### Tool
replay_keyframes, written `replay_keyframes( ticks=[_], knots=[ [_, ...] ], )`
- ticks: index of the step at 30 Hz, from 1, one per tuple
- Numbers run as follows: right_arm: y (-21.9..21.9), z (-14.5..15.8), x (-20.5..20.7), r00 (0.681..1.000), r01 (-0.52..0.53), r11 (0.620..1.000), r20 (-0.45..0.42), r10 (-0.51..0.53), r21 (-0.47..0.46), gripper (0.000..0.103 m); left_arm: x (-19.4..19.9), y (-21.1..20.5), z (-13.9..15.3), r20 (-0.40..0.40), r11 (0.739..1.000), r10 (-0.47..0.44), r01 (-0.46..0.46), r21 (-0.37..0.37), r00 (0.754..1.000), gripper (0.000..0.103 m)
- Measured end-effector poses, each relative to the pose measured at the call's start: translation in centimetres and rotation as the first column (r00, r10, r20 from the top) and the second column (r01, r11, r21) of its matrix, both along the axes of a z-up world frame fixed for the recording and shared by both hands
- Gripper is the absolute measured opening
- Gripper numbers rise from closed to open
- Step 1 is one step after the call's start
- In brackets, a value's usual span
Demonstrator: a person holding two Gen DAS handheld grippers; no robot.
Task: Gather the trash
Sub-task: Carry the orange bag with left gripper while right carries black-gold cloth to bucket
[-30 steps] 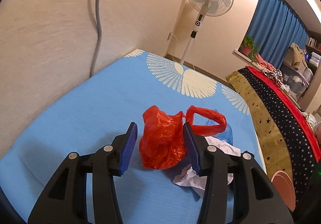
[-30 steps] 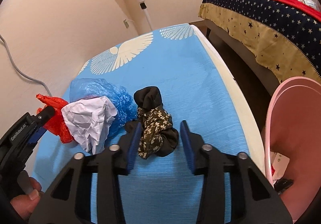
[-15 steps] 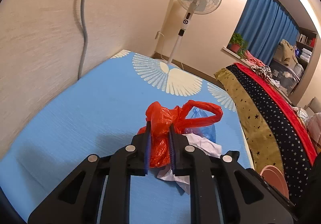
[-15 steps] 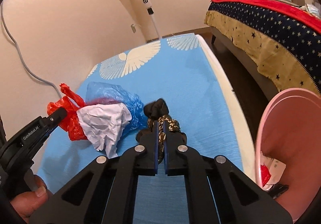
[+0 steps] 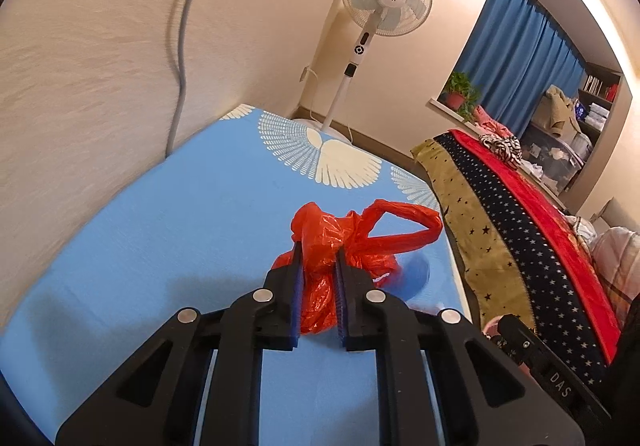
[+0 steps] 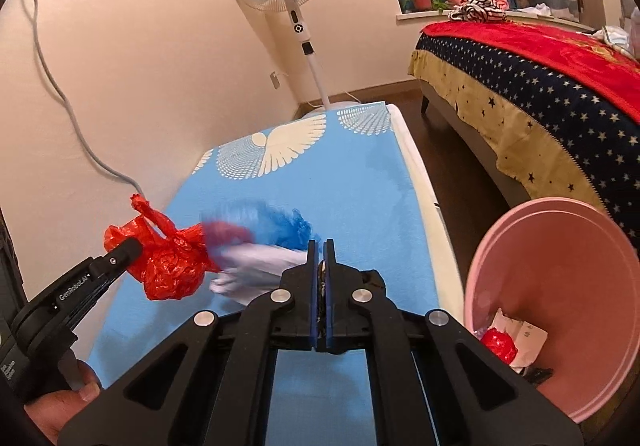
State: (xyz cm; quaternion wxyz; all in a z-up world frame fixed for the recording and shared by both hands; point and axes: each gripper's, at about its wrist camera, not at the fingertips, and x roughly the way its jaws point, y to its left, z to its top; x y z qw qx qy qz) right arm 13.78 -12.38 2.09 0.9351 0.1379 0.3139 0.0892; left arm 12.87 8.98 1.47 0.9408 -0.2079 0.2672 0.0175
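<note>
Both grippers are clamped, left gripper [image 5: 318, 278] on the red bag [image 5: 320, 246], right gripper [image 6: 320, 266] on dark patterned cloth [image 6: 320, 269], so swing both to the pink bin [image 6: 520, 222] at 3 o'clock before letting go.

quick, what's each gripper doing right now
left gripper: closed on the red plastic bag.
right gripper: closed on the dark patterned cloth.

Standing fan [image 5: 382, 2], starred bedspread [image 6: 532, 74]
</note>
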Motion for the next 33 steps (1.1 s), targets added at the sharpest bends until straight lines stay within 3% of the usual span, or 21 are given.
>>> replay_keyframes(
  ticks=[18, 33],
  knots=[
    [-2.9, 4.1, -6.6, 0.993, 0.061, 0.997, 0.100, -0.057, -0.037, 0.003, -6.2, -1.5, 4.1, 0.117, 0.997, -0.067, 0.063, 0.038, 0.991, 0.013],
    [-4.3, 5.1, -8.3, 0.988, 0.094, 0.994, 0.126, -0.086, -0.062, 0.003, -6.6, -3.6, 4.0, 0.099, 0.989, -0.127, 0.119, 0.083, 0.987, 0.013]
  ],
)
